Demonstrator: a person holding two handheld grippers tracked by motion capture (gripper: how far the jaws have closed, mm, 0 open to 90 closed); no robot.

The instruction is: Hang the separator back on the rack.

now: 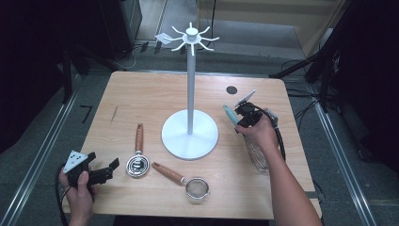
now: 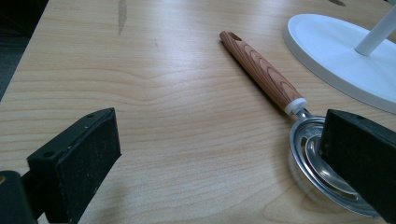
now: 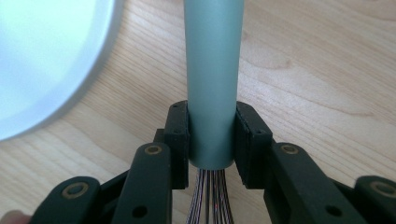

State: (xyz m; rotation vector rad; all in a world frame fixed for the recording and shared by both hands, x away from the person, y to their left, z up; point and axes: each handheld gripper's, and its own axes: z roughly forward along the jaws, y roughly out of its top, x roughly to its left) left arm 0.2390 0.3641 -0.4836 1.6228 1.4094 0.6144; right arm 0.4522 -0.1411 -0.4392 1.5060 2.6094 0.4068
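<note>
Item: whisk | place: 3 o'clock of the stand base | my right gripper clamps its grey-green handle, likely for hanging on the hooks | my left gripper gapes idle, 9 o'clock of wooden-handled coil whisk.

No legible text or signs.

A wire whisk with a grey-green handle hangs tilted, wires toward the table's right edge.
</note>
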